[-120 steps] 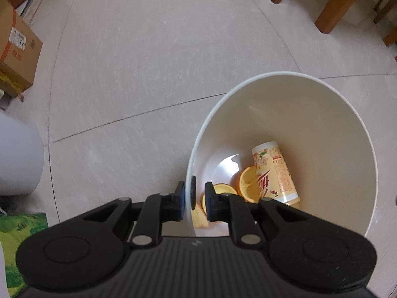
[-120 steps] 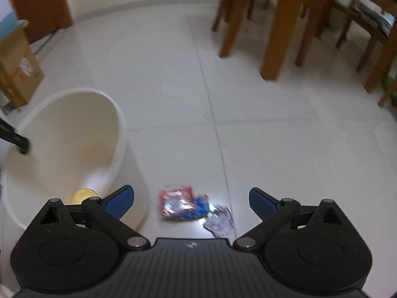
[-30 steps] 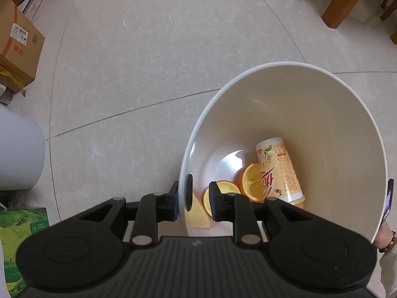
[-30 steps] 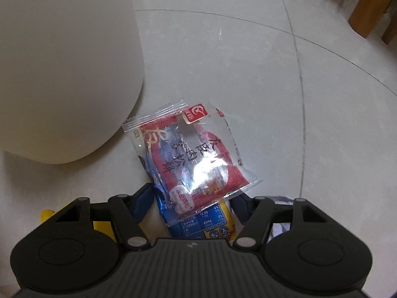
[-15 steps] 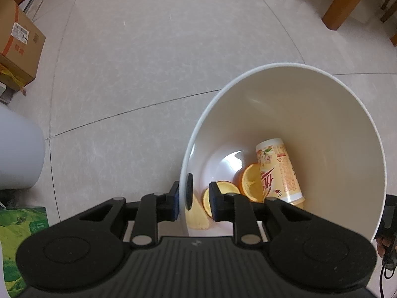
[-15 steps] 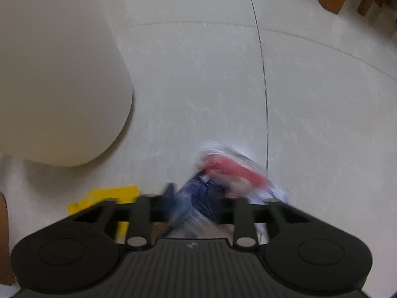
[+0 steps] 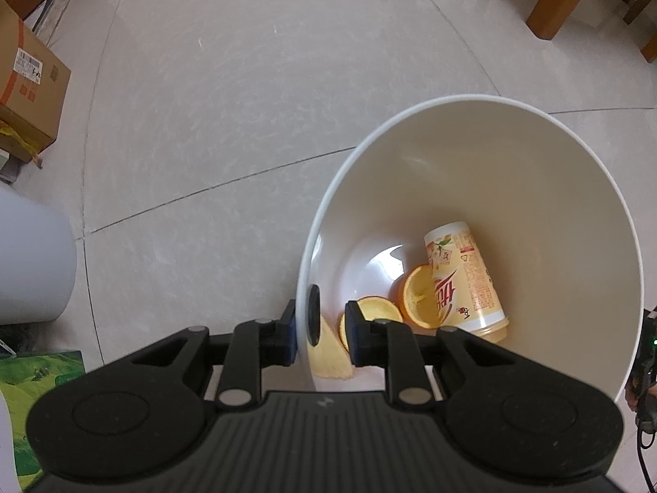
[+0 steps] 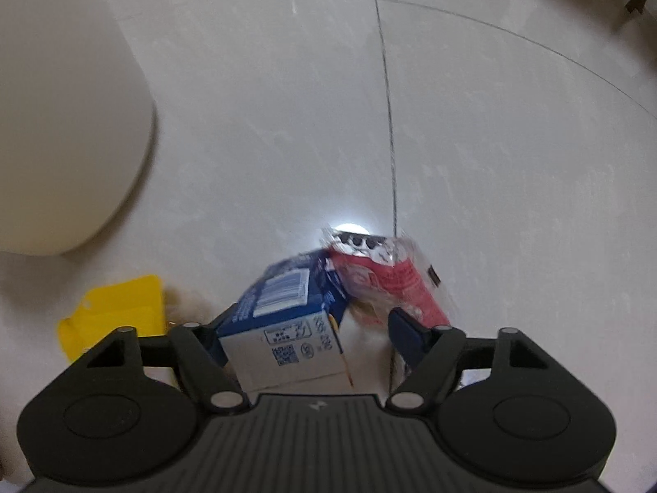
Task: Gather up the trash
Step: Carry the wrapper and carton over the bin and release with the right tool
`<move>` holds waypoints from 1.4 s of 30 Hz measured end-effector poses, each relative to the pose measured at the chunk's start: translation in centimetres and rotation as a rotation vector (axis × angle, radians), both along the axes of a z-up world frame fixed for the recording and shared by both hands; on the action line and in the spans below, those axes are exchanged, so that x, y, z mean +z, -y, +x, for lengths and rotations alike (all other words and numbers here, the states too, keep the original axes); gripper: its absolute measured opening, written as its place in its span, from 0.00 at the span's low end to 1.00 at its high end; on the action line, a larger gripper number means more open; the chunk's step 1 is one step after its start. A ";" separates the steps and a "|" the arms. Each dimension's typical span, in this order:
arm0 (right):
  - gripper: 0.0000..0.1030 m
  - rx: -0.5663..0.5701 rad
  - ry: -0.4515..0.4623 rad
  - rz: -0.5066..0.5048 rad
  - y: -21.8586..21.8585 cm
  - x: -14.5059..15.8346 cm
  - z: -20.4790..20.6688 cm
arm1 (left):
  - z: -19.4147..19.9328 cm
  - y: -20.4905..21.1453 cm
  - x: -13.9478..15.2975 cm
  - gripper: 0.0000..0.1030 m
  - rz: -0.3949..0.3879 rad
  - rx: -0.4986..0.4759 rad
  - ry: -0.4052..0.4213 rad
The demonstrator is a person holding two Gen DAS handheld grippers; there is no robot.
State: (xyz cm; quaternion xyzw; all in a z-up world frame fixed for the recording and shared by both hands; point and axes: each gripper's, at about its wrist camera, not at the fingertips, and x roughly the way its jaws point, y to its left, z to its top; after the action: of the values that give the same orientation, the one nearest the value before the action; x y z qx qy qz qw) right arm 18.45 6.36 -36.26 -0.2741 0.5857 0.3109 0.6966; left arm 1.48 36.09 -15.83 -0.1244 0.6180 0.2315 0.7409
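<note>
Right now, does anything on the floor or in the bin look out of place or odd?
Yes. The white bin is tilted, its rim clamped by the left gripper. Litter lies on the floor beside it: a blue carton, a red wrapper and a yellow scrap. The right gripper is opening around the carton.

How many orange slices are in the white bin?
2. One orange slice leans against the drink bottle; the other lies lower, beside the left tongs. More may be hidden.

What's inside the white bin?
Inside the bin lie a drink cup on its side, two orange halves and a yellow wedge. The left gripper, clamped on the rim, covers part of the bottom.
</note>
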 end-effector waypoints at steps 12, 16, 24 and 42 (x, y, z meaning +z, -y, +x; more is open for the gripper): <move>0.49 0.014 0.056 0.054 -0.3 3.5 -1.0 | 0.0 -0.1 0.1 0.19 -0.002 0.001 -0.001; 0.49 0.034 0.077 0.059 -0.7 7.0 -1.3 | -0.1 -0.3 0.1 0.19 -0.013 0.013 0.002; 0.49 0.077 0.103 0.100 -2.3 17.4 -3.1 | -0.1 -0.4 0.1 0.19 -0.012 0.015 -0.002; 0.49 0.391 0.134 0.281 -13.6 33.0 -11.2 | -0.4 -0.8 0.1 0.19 -0.047 0.036 0.008</move>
State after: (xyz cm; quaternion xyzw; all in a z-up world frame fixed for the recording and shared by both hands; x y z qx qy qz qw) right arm 7.27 19.99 -3.29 -0.3028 0.4250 0.4994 0.6915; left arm 1.10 36.85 -15.74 -0.1537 0.6178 0.2299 0.7361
